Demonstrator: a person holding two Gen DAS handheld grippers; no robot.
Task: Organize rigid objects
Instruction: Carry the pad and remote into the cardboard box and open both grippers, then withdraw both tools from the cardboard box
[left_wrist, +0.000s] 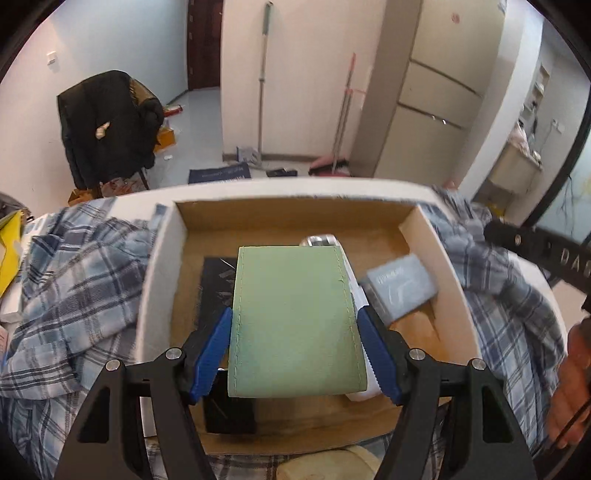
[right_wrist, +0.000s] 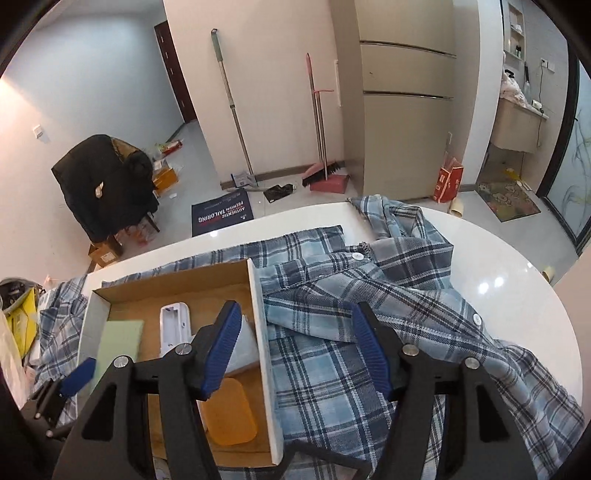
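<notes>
Holding a flat pale-green case (left_wrist: 295, 317) between its blue pads, my left tool (left_wrist: 295, 354) is clamped on the case's two long edges, over the open box (left_wrist: 162, 280). The case looks like soft leatherette, rectangular, with a stitched seam down each side. My right tool (right_wrist: 295, 354) stands half open with nothing between its jaws, above the box's right wall and the plaid shirt (right_wrist: 388, 295).

The left view shows a black card (left_wrist: 218, 280) under the case, a grey packet (left_wrist: 400, 286) tilted by the right wall, and a hand (left_wrist: 569, 384) at the frame edge. Only the right view shows the white plastic remote-like piece (right_wrist: 175, 325), an orange rounded tile (right_wrist: 229, 413) on the cardboard floor, and the glossy white desk (right_wrist: 498, 266). From there the case (right_wrist: 120, 343) sits at the box's left side.
</notes>
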